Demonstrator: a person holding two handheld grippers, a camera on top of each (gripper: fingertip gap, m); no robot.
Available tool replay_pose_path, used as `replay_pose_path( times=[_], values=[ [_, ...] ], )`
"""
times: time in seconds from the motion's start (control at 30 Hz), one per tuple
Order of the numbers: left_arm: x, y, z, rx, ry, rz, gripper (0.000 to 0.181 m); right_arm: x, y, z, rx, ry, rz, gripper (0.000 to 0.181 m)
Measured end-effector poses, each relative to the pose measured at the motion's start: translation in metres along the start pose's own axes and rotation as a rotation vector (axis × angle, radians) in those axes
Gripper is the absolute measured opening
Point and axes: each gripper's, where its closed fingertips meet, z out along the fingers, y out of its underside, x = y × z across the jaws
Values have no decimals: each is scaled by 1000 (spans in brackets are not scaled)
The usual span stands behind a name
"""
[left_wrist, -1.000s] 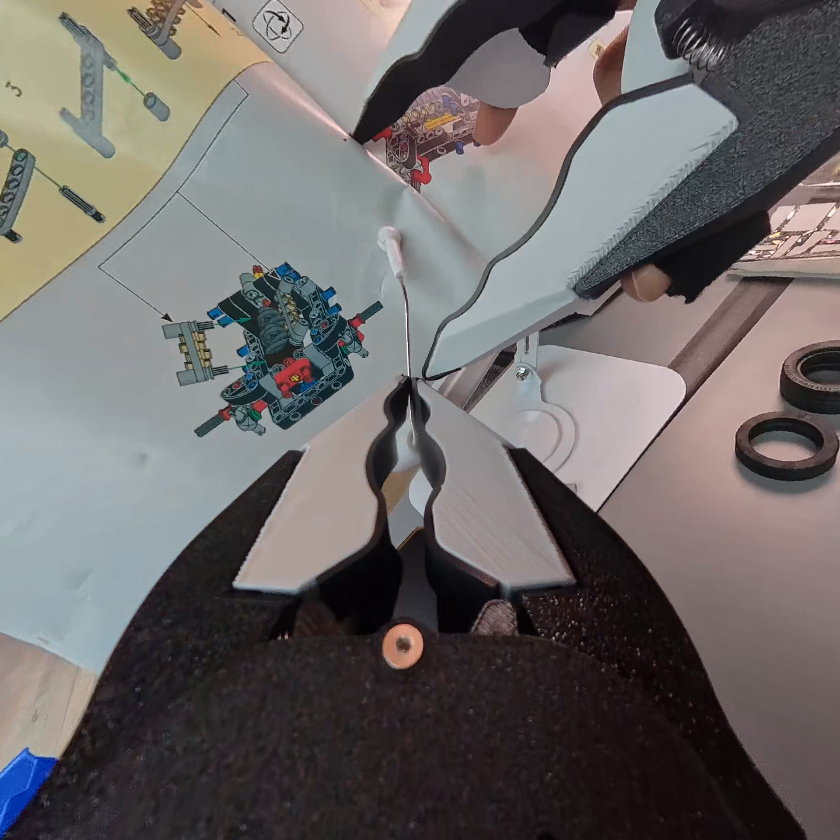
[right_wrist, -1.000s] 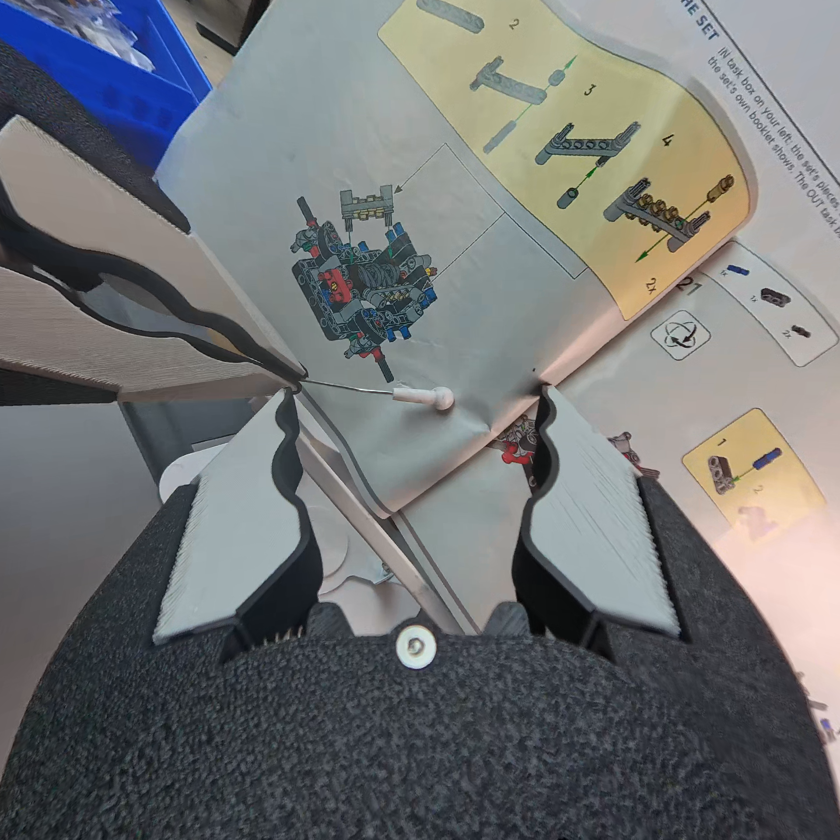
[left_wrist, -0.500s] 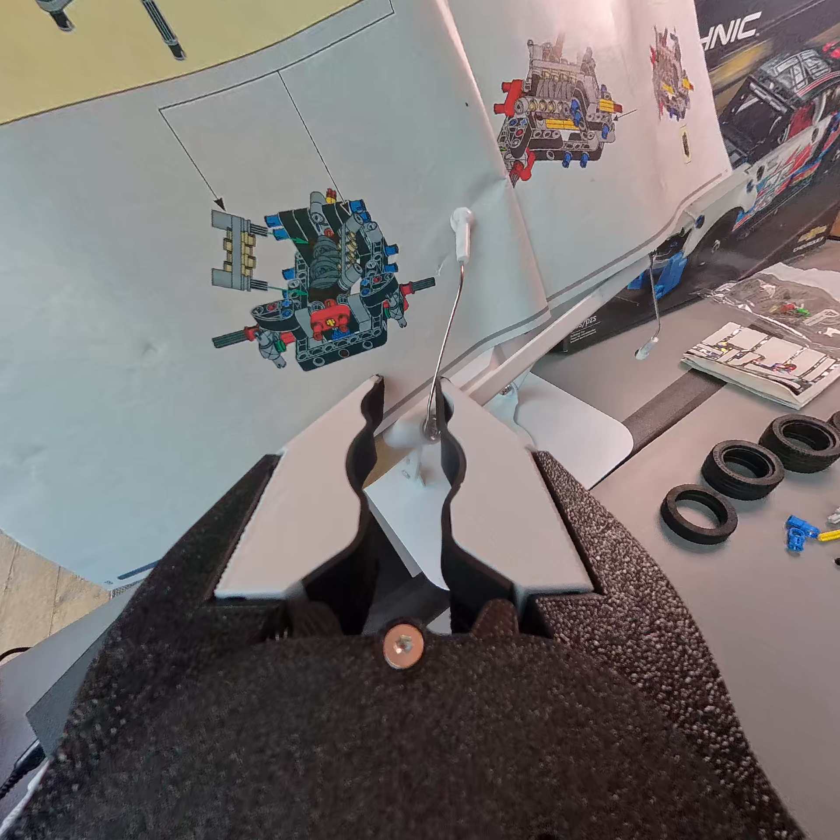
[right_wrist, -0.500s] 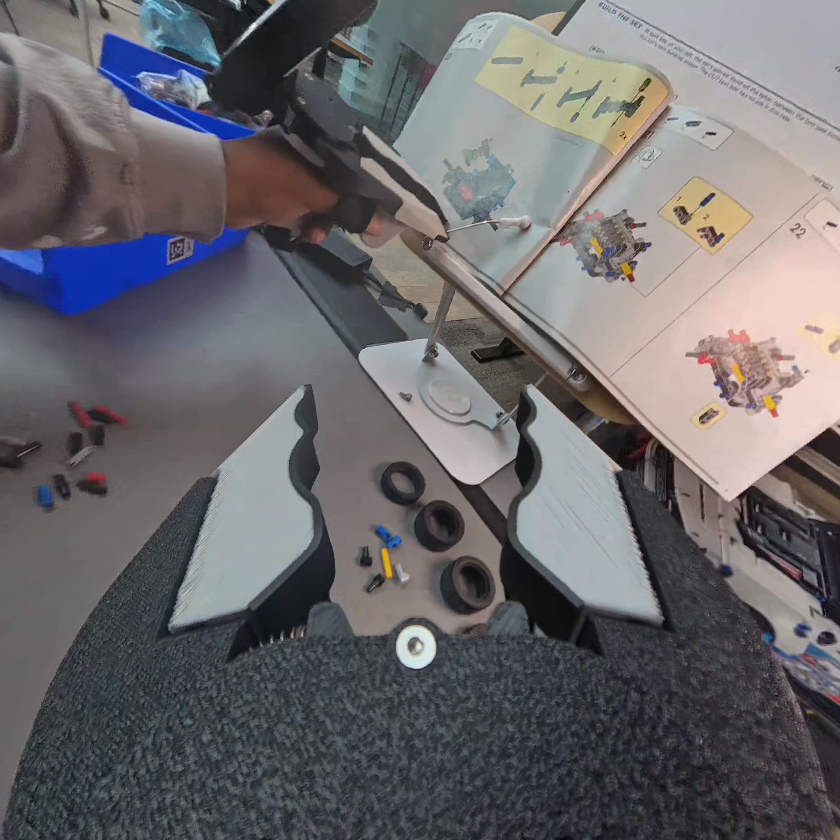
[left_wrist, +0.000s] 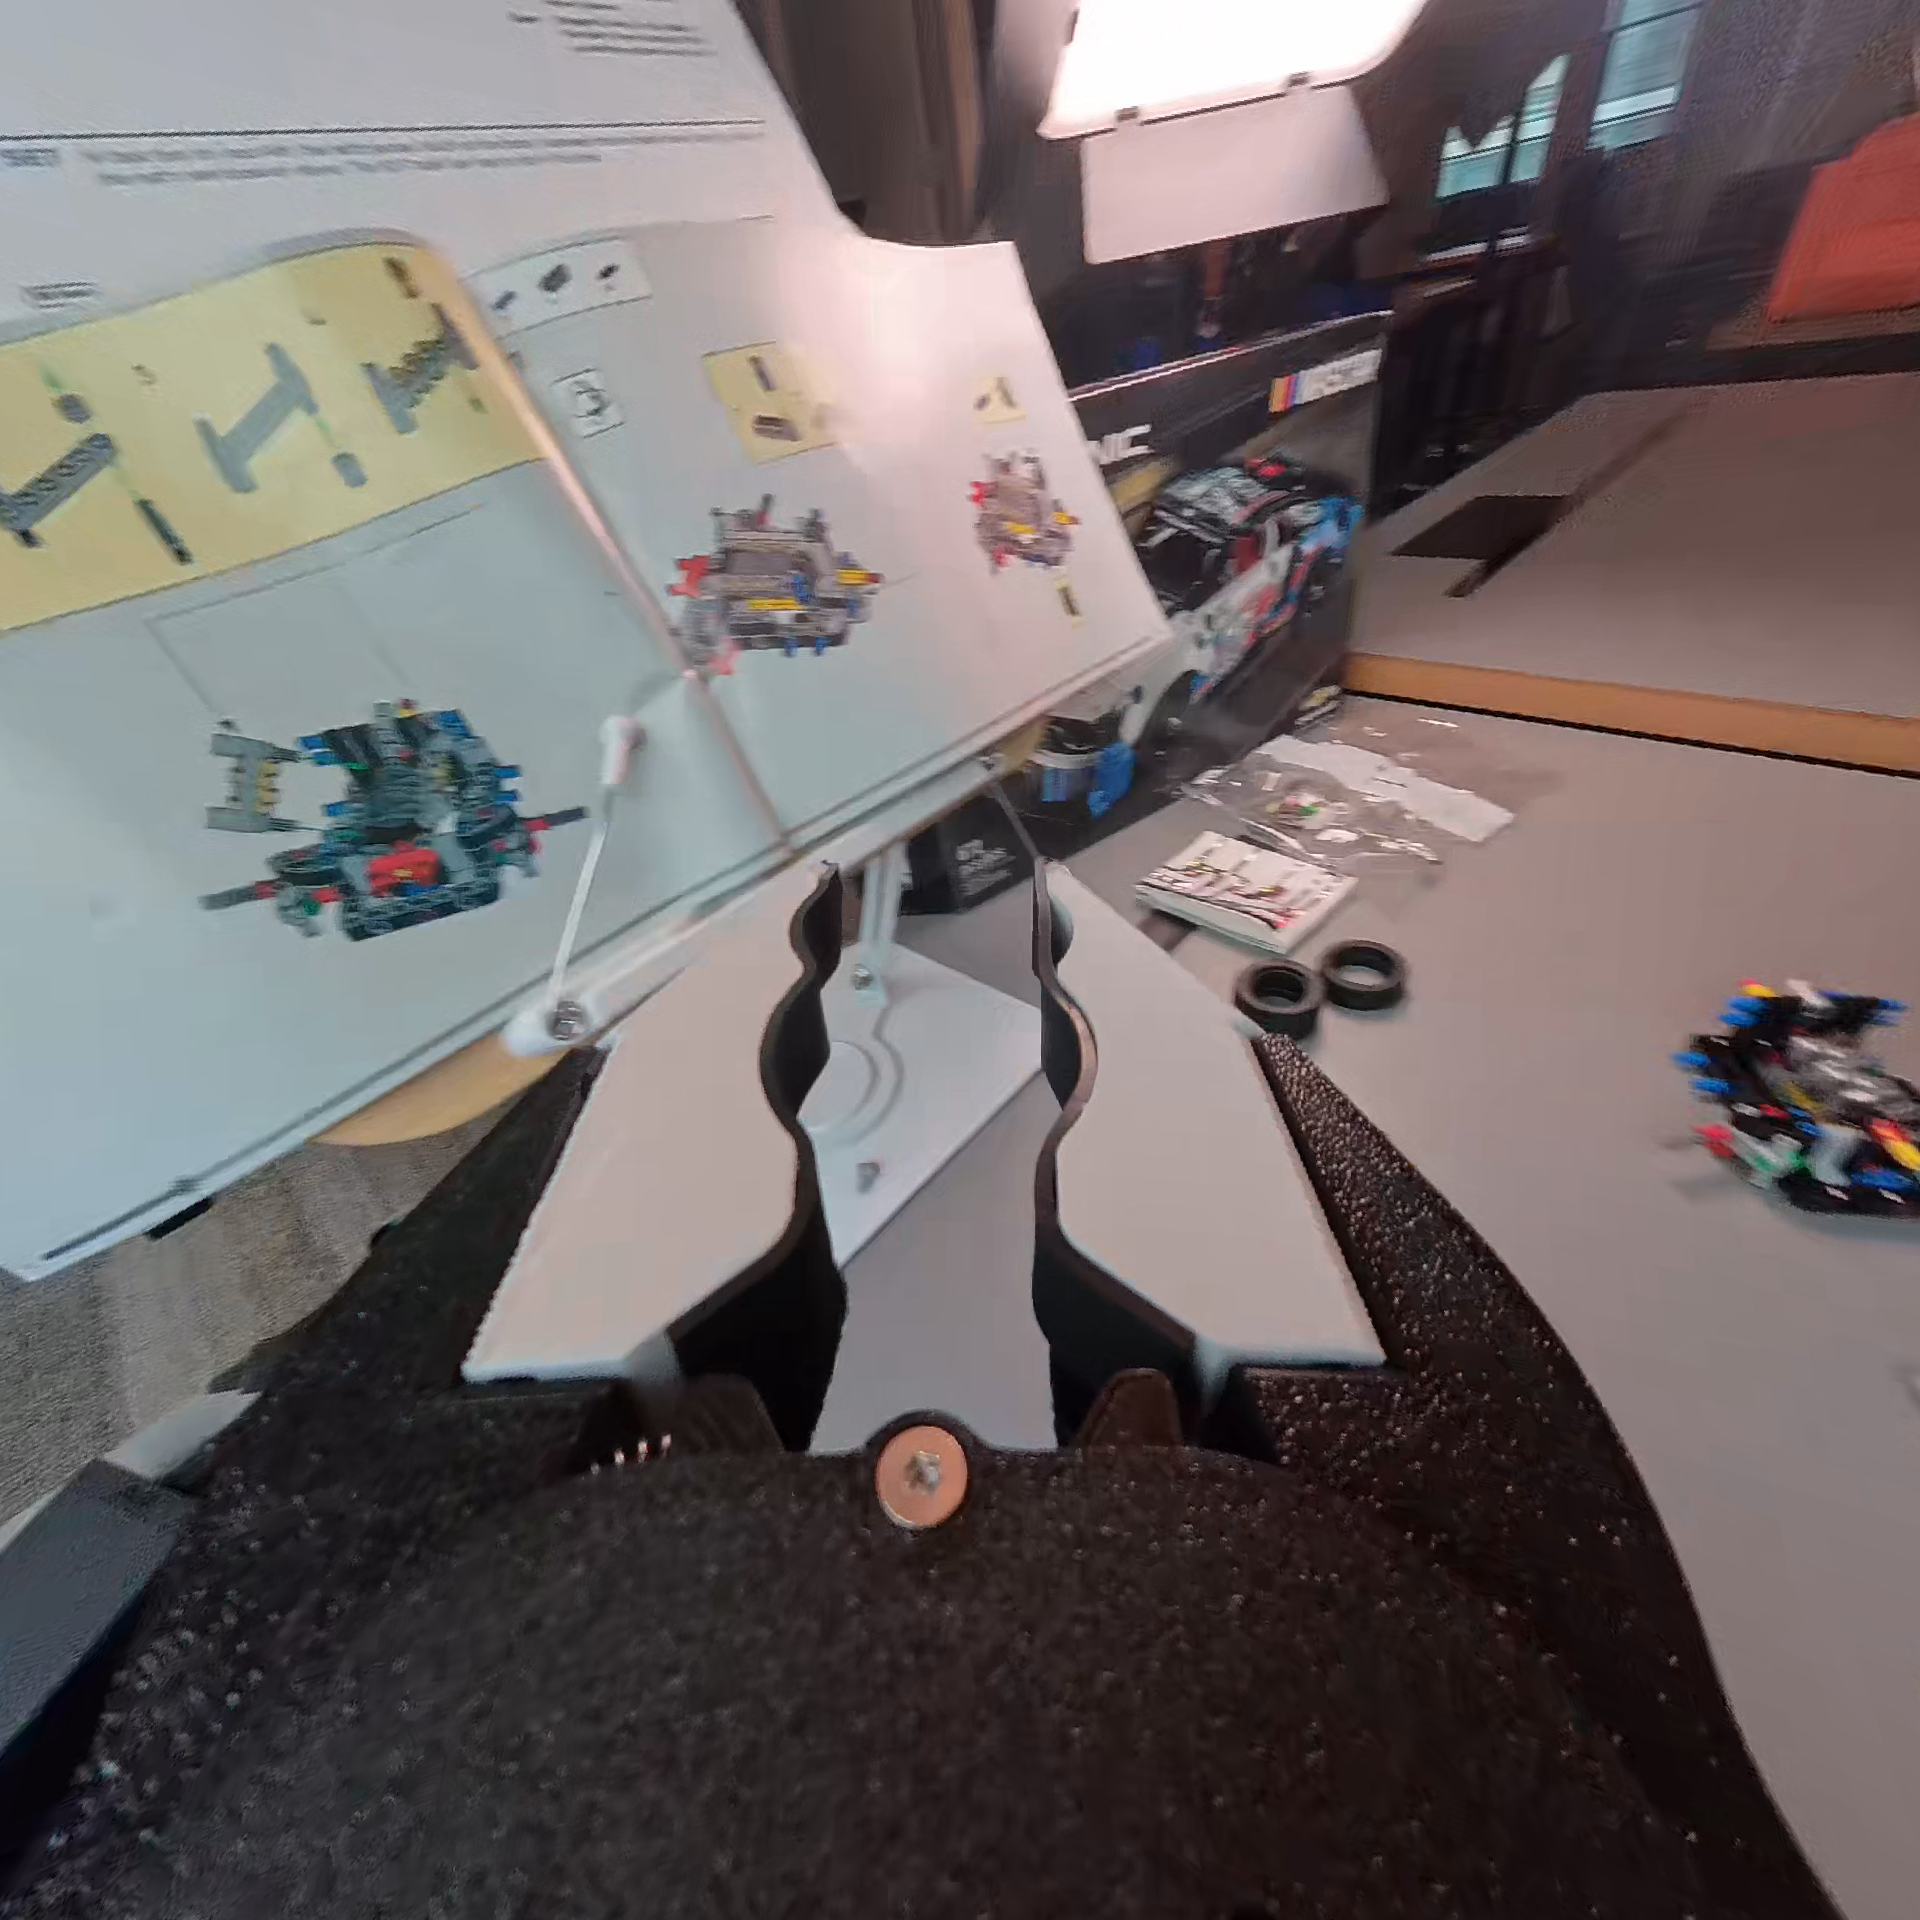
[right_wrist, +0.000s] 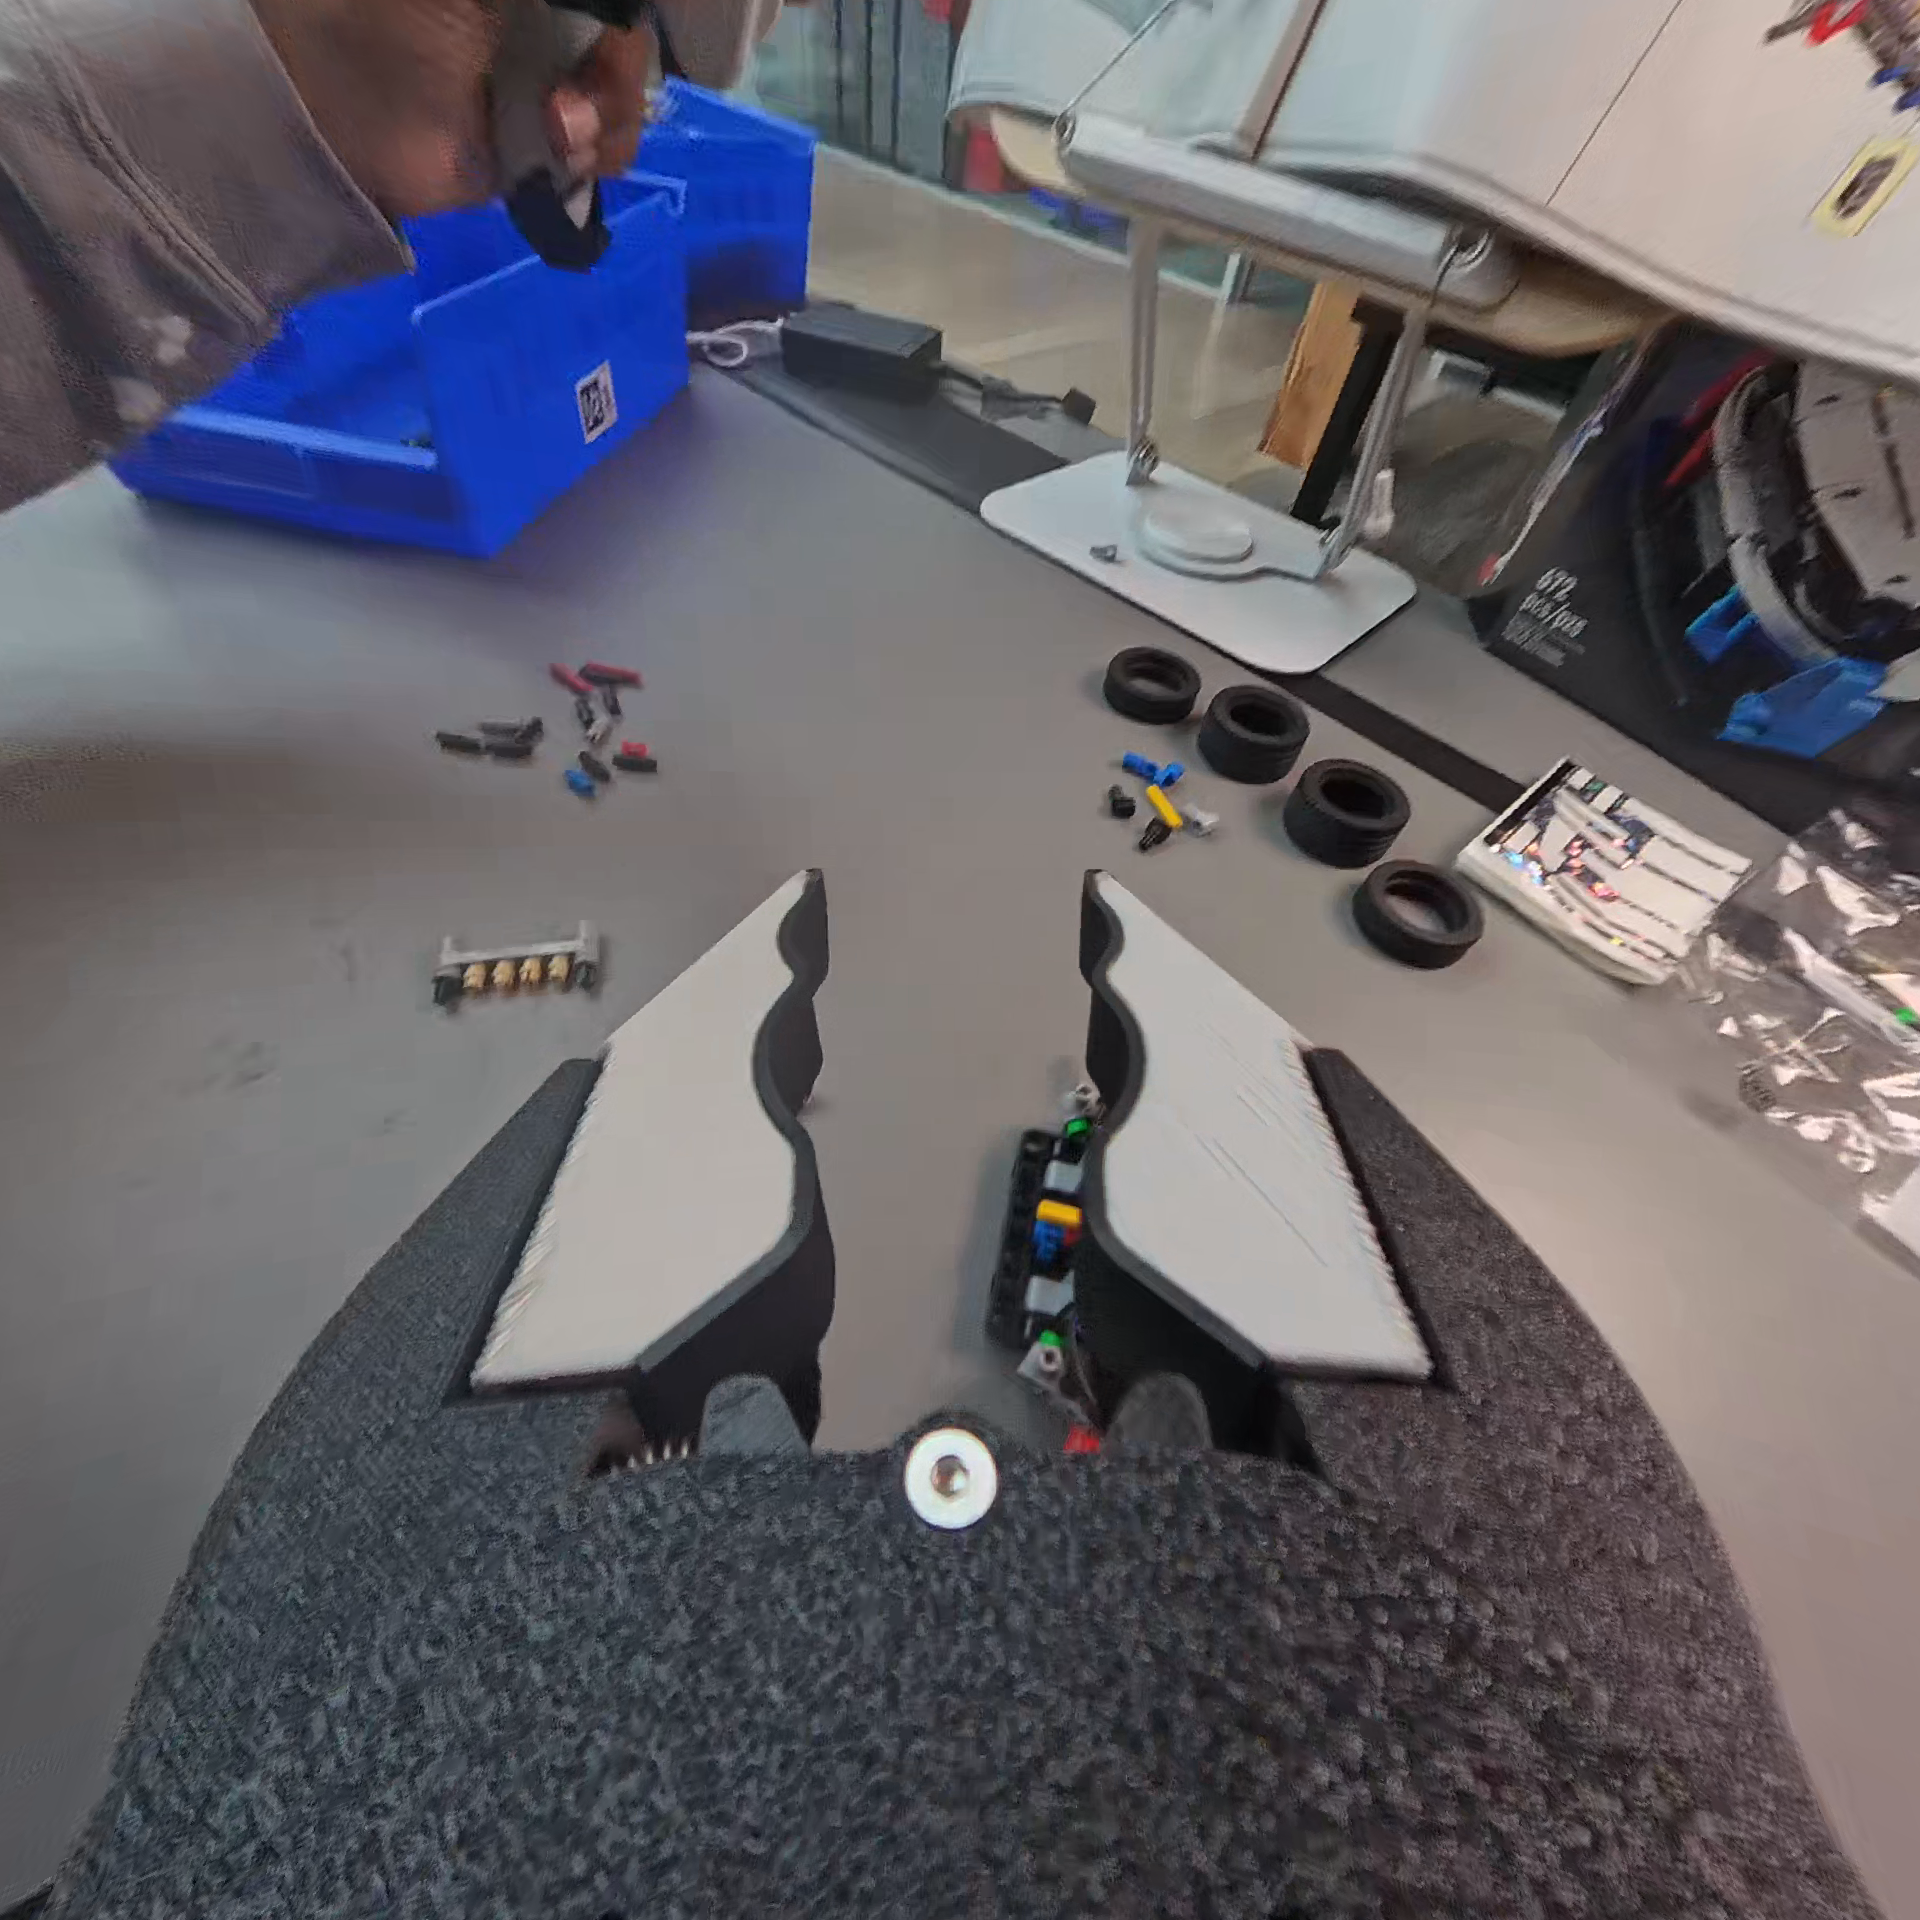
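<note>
An open instruction booklet (left_wrist: 343, 790) rests on a white stand (left_wrist: 914, 1039). A wire page holder with a white tip (left_wrist: 620, 743) lies over its left page. My left gripper (left_wrist: 932, 873) is open and empty, just in front of the stand's lower rail and right of the wire. My right gripper (right_wrist: 953, 883) is open and empty, low over the grey table. A partly built black model (right_wrist: 1044, 1236) lies under its right finger; it also shows in the left wrist view (left_wrist: 1808, 1101). A small grey beam with tan pins (right_wrist: 516, 966) lies to the left.
Several black tyres (right_wrist: 1252, 730) and loose pins (right_wrist: 1158, 800) lie by the stand base (right_wrist: 1195, 582). More small pins (right_wrist: 582, 727) lie at the left. Blue bins (right_wrist: 468, 395), a sleeved arm (right_wrist: 156, 208), a sticker sheet (right_wrist: 1600, 862), plastic bags (right_wrist: 1829, 997) and the set's box (left_wrist: 1247, 540) ring the table. One gripper's finger ends stand about 30 centimeters off the other's.
My left gripper let go of the wire page holder, opened and pulled back. My right gripper left the booklet and dropped low over the table near the model.
</note>
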Motion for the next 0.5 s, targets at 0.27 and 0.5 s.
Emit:
replay_pose_path(
  times=[0.27,0.5],
  values=[
    [209,121,-85,-378,469,-96,30,-101,56,27,-330,-310,-190,27],
    [244,163,-99,-487,531,-139,29,-117,73,72,-573,-330,-213,15]
  ],
)
